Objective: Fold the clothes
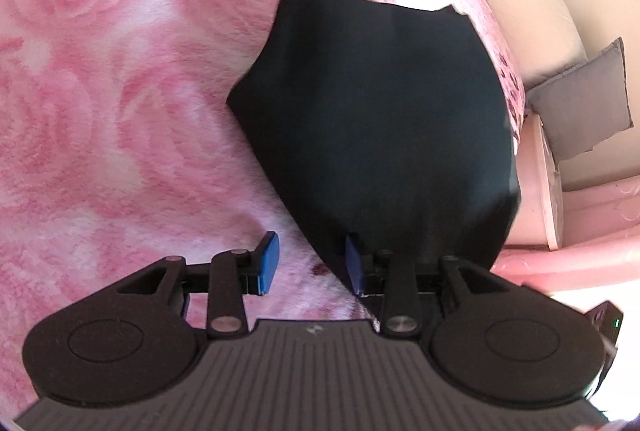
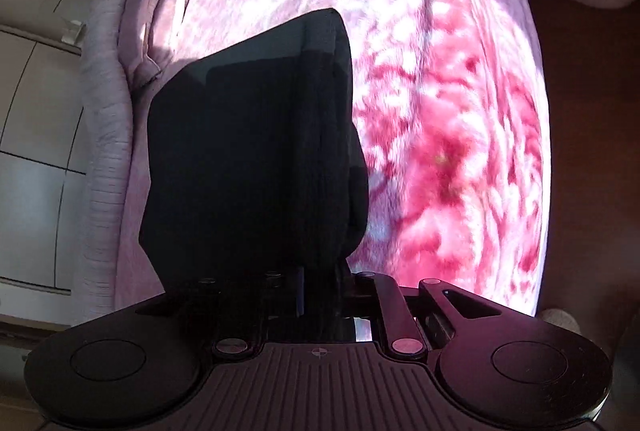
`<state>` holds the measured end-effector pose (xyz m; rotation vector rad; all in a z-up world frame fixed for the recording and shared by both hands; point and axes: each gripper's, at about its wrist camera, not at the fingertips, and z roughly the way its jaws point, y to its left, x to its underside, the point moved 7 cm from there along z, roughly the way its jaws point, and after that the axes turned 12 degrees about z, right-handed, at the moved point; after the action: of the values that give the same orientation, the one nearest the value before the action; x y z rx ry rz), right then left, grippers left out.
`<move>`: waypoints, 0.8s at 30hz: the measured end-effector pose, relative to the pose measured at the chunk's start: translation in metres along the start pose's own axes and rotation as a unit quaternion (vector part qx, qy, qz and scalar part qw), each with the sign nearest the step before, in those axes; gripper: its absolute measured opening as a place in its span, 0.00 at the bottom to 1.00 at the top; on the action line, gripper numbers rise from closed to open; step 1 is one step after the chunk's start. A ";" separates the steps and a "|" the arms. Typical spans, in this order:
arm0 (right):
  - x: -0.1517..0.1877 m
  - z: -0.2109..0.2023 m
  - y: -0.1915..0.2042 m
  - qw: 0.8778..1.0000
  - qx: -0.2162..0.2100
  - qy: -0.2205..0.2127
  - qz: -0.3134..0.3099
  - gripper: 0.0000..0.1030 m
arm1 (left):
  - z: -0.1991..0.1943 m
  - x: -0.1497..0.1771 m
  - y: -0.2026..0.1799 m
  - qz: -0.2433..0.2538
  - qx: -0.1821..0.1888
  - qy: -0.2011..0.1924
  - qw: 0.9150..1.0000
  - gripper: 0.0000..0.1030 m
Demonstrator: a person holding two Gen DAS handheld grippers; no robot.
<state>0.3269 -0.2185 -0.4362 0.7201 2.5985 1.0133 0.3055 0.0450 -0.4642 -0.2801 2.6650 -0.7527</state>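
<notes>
A bed covered by a pink rose-patterned fleece blanket (image 1: 112, 91) fills most of both views, its far side lit by sun in the right wrist view. On the blanket lies a black garment (image 1: 376, 127), a dark piece of cloth with smooth folded edges; in the right wrist view it shows a ribbed knit band along one side. A grey cushion (image 1: 588, 103) leans at the bed's edge in the left wrist view, next to pink furniture, and pale pink bedding (image 2: 160, 11) is bunched beyond the garment in the right wrist view. The left hand-held gripper (image 1: 312, 263) is spread wide, its blue pads (image 1: 268, 263) well apart; one pad sits at the garment's near edge, nothing clamped between them. The right hand-held gripper (image 2: 320, 295) is buried in shadow under the cloth, and I cannot tell whether it grips the garment.
</notes>
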 end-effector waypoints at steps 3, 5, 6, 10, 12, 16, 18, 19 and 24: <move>-0.032 -0.009 0.003 0.998 0.025 -0.028 -0.042 0.11 | -0.004 0.000 -0.016 0.017 0.011 0.013 1.000 0.29; -0.051 -0.009 0.007 0.995 0.041 -0.024 -0.083 0.11 | -0.006 0.000 -0.026 0.033 0.016 0.024 0.999 0.29; -0.056 -0.009 0.008 0.994 0.045 -0.017 -0.095 0.12 | -0.007 0.000 -0.031 0.044 0.015 0.030 0.998 0.29; -0.067 -0.013 0.010 0.991 0.043 0.020 -0.126 0.14 | -0.024 -0.017 -0.046 0.092 -0.001 0.018 0.996 0.29; -0.082 -0.024 0.014 0.992 0.033 0.008 -0.120 0.22 | -0.034 -0.040 -0.052 0.115 -0.011 -0.010 0.993 0.29; -0.132 -0.033 0.027 0.997 -0.002 -0.024 -0.080 0.29 | -0.023 -0.095 -0.062 0.166 -0.020 -0.049 0.985 0.29; -0.153 -0.024 0.041 0.997 -0.030 -0.018 -0.064 0.33 | -0.009 -0.124 -0.070 0.189 -0.018 -0.058 0.980 0.31; -0.158 -0.020 0.045 0.997 -0.036 -0.018 -0.064 0.34 | 0.000 -0.135 -0.074 0.193 -0.014 -0.059 0.979 0.32; -0.162 0.000 0.058 0.995 -0.043 -0.019 -0.088 0.36 | 0.042 -0.168 -0.082 0.185 0.030 -0.044 0.981 0.32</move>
<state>0.4840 -0.2680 -0.3865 0.4757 2.5164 1.0408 0.4836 0.0038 -0.4063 0.1914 2.4998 -0.6792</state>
